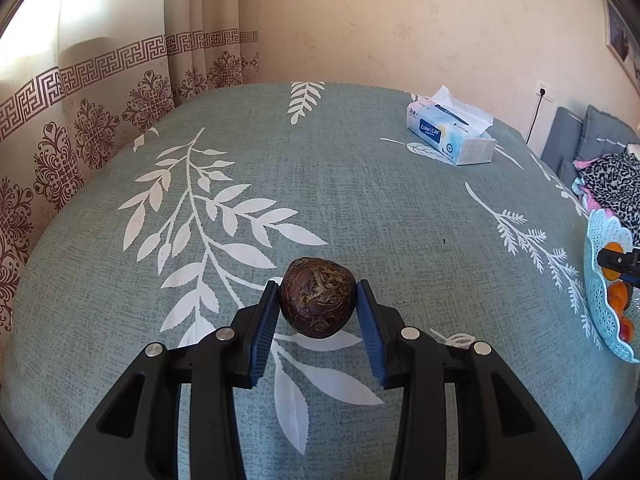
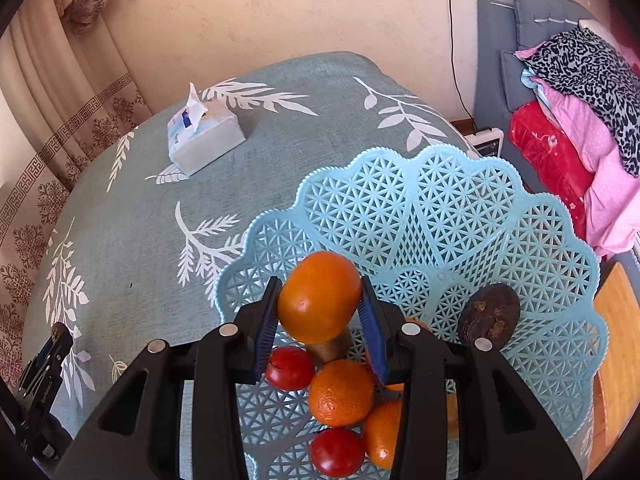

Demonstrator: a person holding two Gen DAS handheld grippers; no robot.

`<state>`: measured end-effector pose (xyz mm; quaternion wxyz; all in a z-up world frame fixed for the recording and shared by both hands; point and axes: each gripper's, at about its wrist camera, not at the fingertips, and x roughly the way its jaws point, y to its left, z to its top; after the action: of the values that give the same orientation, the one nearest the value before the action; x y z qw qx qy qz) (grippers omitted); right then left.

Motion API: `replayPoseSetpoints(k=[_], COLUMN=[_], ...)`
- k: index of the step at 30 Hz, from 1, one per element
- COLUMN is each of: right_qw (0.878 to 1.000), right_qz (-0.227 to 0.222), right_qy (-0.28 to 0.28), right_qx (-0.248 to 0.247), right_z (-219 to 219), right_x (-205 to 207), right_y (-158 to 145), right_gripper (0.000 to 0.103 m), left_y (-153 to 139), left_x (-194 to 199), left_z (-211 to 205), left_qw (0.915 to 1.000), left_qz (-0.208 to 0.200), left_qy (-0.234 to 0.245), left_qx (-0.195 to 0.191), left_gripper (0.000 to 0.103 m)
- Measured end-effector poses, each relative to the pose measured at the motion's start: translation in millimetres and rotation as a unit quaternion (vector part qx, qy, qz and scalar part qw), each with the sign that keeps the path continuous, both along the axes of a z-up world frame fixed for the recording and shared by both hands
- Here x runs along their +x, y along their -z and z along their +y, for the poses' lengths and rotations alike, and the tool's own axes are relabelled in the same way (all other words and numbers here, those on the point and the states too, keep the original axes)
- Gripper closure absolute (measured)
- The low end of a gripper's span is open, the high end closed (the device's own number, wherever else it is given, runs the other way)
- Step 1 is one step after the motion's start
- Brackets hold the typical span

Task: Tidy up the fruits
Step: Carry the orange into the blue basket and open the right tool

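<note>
- Left wrist view: the left gripper (image 1: 318,300) pinches a dark brown, rough-skinned fruit (image 1: 317,297) between its blue pads, one pad on each flank. The fruit seems held just above the leaf-print tablecloth (image 1: 360,200); whether it touches the cloth cannot be told.
- Same view: the blue lattice basket (image 1: 596,280) lies well apart at the far right edge. A tissue pack (image 1: 452,132) sits at the far side of the table.
- Right wrist view: the right gripper (image 2: 320,300) is clamped on an orange fruit (image 2: 318,296), held over the near part of the basket (image 2: 460,208).
- Same view: below the held fruit lie an orange (image 2: 342,392), two red fruits (image 2: 290,368) and a second dark fruit (image 2: 489,318) against the right wall.
- Judgement: the right hand is the nearer; its fruit needs only lowering and release. The left must carry its fruit rightward to the basket.
- Risk: dropping onto the pile could roll the fruit.
</note>
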<state>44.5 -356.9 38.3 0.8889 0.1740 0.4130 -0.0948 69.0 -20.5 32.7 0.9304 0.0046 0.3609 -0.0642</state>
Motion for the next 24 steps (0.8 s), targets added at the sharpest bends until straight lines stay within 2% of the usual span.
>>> replayPoseSetpoints(k=[12, 14, 16, 24], right_qw=[1.000, 1.000, 1.000, 0.998], right_qz=[0.002, -0.002, -0.008, -0.055], right_qy=[0.007, 0.008, 0.010, 0.013], right_qx=[0.011, 0.014, 0.016, 0.010], right_z=[-7, -8, -10, -12], right_x=[-7, -10, -13, -44], right_y=[2, 0, -2, -23], right_gripper=[0.063, 0.060, 0.054, 0.054], left_y=[2, 1, 0, -12], left_x=[1, 1, 1, -8], left_z=[-2, -4, -6, -20], left_qw=[1.0000, 1.0000, 1.0000, 0.9998], left_qz=[0.000, 0.000, 0.002, -0.002], left_qy=[0.000, 0.001, 0.004, 0.019], left_qx=[0.006, 0.008, 0.007, 0.009], left_gripper=[0.063, 0.063, 0.063, 0.063])
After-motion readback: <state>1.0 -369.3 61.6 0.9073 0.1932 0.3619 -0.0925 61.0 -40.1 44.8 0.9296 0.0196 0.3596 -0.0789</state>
